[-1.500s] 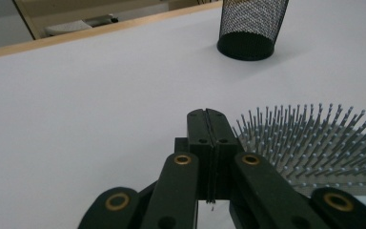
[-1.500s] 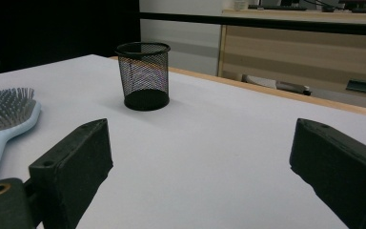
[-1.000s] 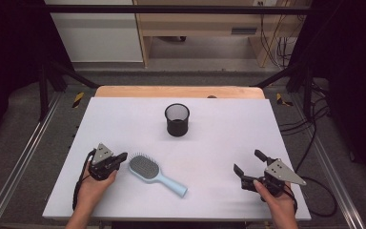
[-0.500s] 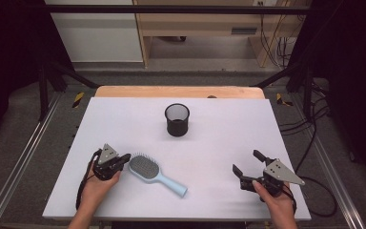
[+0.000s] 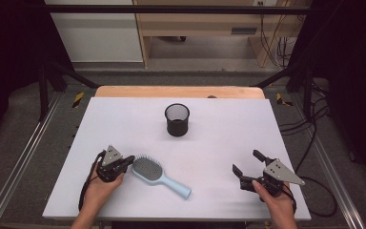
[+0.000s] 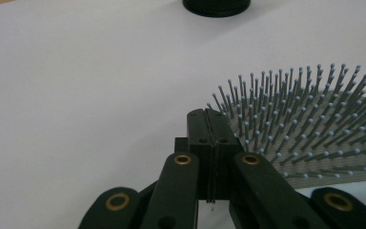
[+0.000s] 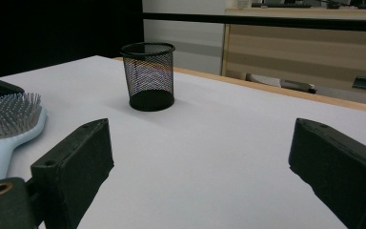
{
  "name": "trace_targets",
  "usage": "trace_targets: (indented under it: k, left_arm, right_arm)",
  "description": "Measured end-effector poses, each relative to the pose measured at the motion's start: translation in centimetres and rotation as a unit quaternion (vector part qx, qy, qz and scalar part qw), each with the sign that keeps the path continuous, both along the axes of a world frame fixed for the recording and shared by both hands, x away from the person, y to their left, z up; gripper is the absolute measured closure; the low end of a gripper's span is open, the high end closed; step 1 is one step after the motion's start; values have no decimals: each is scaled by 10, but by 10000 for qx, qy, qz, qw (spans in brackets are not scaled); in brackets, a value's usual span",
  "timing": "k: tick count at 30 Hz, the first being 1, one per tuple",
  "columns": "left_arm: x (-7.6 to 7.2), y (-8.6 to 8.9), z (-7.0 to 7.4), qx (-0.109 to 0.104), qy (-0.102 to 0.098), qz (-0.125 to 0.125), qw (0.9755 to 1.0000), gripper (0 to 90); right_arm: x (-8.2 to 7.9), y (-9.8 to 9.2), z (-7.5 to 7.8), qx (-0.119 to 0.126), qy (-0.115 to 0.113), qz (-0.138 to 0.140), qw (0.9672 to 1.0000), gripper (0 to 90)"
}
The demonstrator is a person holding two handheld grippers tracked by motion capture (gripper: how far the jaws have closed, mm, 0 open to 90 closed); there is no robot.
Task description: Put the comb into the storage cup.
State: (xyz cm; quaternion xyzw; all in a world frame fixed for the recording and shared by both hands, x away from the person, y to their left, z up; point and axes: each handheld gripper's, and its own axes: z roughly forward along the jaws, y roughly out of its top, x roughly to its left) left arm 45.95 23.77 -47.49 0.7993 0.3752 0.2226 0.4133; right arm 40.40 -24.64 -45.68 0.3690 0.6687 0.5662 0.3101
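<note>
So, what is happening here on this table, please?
A person sits at a white table with a gripper in each hand. The left gripper, jaws shut with nothing between them, has its tip right at the head of a light blue hairbrush lying bristles up. The right gripper rests open, apart from everything. A black mesh cup stands upright farther back.

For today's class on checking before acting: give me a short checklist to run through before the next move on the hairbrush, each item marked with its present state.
1. Left tool at the hairbrush head: ok, jaws shut, tip beside the bristles.
2. Left tool touching the brush: cannot tell.
3. Right tool ready: ok, jaws open, nothing between them.
4. Brush handle free to take: ok, lying flat on the table.
5. Mesh cup upright: ok.
6. Cup's inside free: cannot tell.
</note>
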Motion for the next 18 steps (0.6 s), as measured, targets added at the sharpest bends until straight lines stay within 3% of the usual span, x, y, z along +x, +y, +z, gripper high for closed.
trace_targets:
  k: [18]
  left_arm:
    - [-11, -32, 1, 114, -28, -277, 9995, 898]
  right_arm:
    - [0, 4, 1, -183, 24, -17, 9998, 76]
